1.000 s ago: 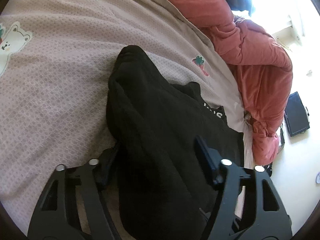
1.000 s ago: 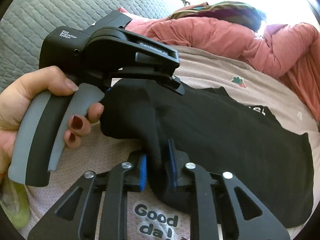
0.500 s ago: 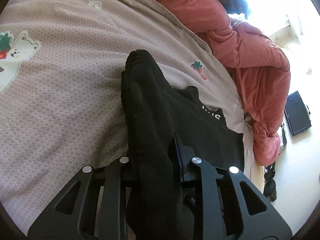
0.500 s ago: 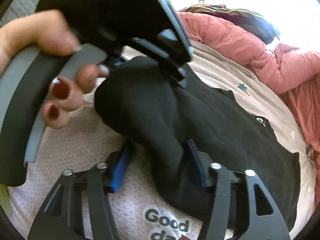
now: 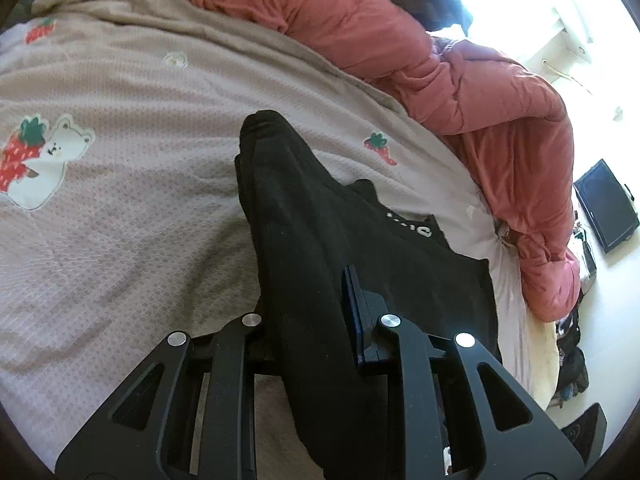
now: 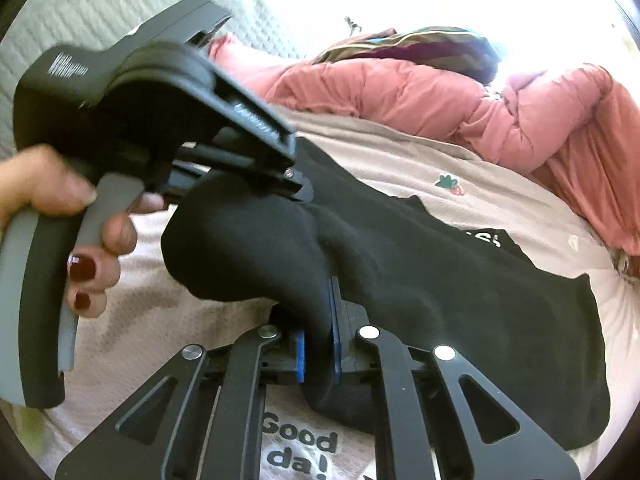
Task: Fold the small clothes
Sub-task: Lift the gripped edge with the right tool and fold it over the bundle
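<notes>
White lettering (image 5: 412, 226) on the black garment (image 5: 320, 240) is perhaps fold-hidden, unreadable.

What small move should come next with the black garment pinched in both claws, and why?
Probably lift the pinched edge and carry it over the flat part. The left claw and right claw are each shut on a bunched fold of the black garment, the right's jaws having just closed, while the rest lies spread on the bedspread.

You are working a black garment (image 5: 320, 248) with small white lettering, on a pale pinkish-beige bedspread (image 5: 120, 208) of fine waffle texture printed with red strawberries, a white bear and dark "Good day" text. A salmon-red quilted duvet (image 5: 500, 112) borders it, with a grey quilted headboard (image 6: 100, 12) behind. Your grippers are black with blue pads (image 6: 335, 336), grey-handled, and your nails are dark red.
</notes>
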### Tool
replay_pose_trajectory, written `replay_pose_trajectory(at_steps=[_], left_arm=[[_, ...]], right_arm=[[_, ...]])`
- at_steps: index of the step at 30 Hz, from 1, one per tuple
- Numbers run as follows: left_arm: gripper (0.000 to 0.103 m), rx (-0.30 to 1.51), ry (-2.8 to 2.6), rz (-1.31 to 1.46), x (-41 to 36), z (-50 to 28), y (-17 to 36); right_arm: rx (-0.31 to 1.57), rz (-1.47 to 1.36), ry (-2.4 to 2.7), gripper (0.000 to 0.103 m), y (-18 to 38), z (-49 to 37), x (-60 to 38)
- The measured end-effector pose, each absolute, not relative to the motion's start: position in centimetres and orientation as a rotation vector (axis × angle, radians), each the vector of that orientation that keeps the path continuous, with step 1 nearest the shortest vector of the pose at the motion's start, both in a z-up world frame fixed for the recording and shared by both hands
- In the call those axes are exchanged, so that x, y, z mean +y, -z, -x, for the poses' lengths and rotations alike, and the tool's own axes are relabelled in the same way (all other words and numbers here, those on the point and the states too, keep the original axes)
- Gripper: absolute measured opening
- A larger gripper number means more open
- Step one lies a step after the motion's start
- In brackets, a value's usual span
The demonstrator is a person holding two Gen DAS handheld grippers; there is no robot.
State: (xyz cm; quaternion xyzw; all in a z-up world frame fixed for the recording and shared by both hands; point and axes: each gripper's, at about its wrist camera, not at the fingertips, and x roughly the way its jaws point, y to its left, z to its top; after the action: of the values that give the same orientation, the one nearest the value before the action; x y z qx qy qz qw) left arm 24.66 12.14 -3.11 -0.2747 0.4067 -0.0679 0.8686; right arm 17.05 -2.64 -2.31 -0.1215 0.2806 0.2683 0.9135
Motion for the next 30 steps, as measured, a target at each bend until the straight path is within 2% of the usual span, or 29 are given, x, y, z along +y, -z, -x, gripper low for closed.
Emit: replay_pose_trajectory(at_steps=[12,30], left_arm=[[0.014,0.811,0.164,0.585,7.3,-24.4,-0.3],[0.015,0.848,0.173,0.399,-3.6,-25.2,-3.8]], right_arm=[[0.53,0.161,-0.495,0.007,0.2,-15.9,-7.7],[0.576,-0.05,-0.469,0.007,0.1,-15.7,-17.1]])
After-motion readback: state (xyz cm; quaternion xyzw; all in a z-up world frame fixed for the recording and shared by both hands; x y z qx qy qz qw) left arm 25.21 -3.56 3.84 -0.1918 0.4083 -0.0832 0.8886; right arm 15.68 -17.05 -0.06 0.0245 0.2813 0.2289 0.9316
